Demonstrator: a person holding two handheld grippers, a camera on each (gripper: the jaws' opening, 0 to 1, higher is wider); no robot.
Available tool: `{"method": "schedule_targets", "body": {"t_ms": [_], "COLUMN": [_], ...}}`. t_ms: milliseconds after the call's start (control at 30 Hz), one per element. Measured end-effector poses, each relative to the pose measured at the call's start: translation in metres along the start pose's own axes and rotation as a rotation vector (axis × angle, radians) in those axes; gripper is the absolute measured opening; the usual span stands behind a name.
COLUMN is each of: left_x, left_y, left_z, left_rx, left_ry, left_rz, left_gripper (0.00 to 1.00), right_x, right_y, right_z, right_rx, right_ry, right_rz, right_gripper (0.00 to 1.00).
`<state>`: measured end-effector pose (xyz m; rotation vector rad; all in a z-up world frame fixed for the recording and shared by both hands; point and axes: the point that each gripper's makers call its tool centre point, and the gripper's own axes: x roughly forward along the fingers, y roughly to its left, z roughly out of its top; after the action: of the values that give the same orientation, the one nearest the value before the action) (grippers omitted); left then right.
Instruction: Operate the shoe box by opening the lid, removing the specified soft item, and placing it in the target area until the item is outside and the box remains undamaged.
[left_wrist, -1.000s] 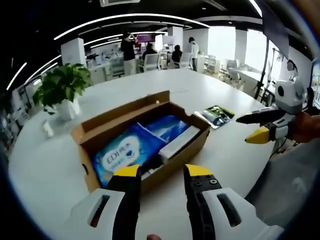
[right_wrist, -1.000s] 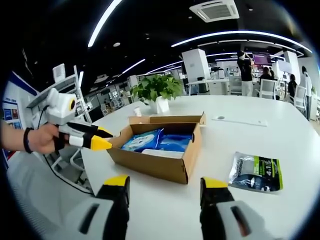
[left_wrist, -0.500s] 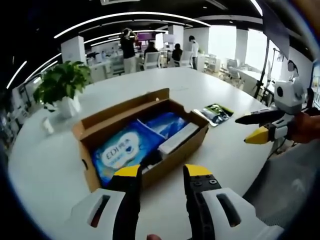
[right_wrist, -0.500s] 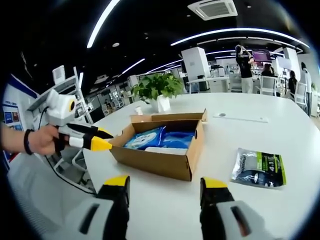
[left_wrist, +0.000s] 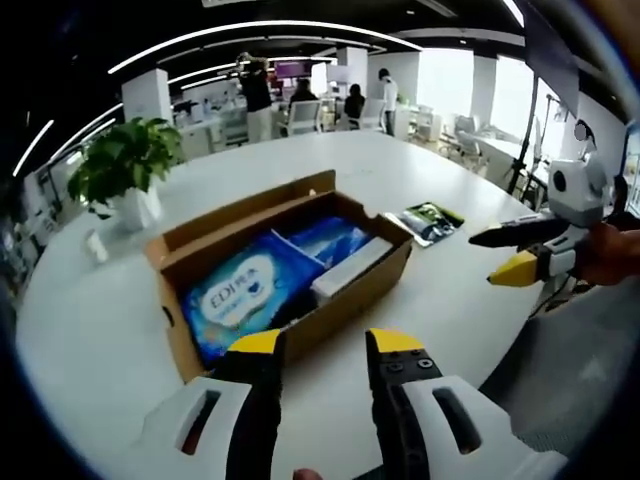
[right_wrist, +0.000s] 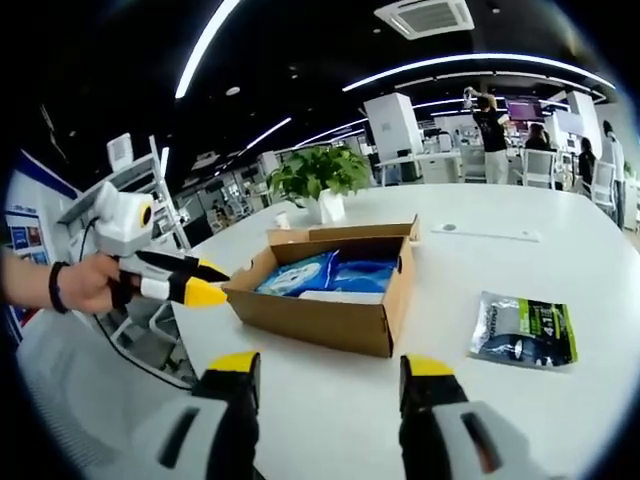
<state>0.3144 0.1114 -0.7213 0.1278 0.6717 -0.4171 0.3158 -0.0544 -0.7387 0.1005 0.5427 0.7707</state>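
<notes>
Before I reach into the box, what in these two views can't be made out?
- Box floor: left gripper view, covered by the blue pack and white item.
- Box contents in right gripper view: the near cardboard wall hides their lower parts.
- Print on the green-black pouch: too small and blurred.
- Left tool and right tool: both stand open and hold nothing; their bodies are cut off by the bottom edge.
</notes>
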Motion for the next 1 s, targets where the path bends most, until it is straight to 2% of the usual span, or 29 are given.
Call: {"method": "schedule_targets", "body": {"t_ms": [67,233,400,533,633,900,1000], "left_x": [0.000,-0.002,-0.004,-0.004,-0.004,0.003,0.006], "left_y": [0.002,0.010,0.015,0.016,0.016,0.021,0.024], "left_z": [-0.002,0.002,0.003,0.010,0.020,0.063,0.071], "left_rx": [0.000,-0.026,-0.053,-0.069,-0.059,0.000,0.010], "left_ry": [0.004,-0.012,-0.020,-0.030,-0.038,-0.072,-0.076], "left_rz": [0.002,0.020,0.032,0.032,0.028,0.003,-0.002], "left_gripper": [0.33,0.33,0.34,0.35,0.36,0.36,0.36], "right_x": [0.000,0.001,-0.001,-0.001,0.001,0.016,0.022], "right_y": [0.003,0.003,-0.003,-0.005,-0.008,-0.005,-0.003], "right_z": [-0.004,0.004,0.009,0.017,0.028,0.047,0.054], "right_rx": [-0.028,-0.046,-0.018,-0.023,-0.017,-0.065,-0.071], "right_ry": [0.027,0.016,-0.006,-0.012,-0.032,-0.027,-0.028], "right_rz": [0.008,0.017,0.008,0.014,0.014,0.037,0.046], "right_gripper": [0.54,0.55,0.55,0.55,0.55,0.55,0.55]}}
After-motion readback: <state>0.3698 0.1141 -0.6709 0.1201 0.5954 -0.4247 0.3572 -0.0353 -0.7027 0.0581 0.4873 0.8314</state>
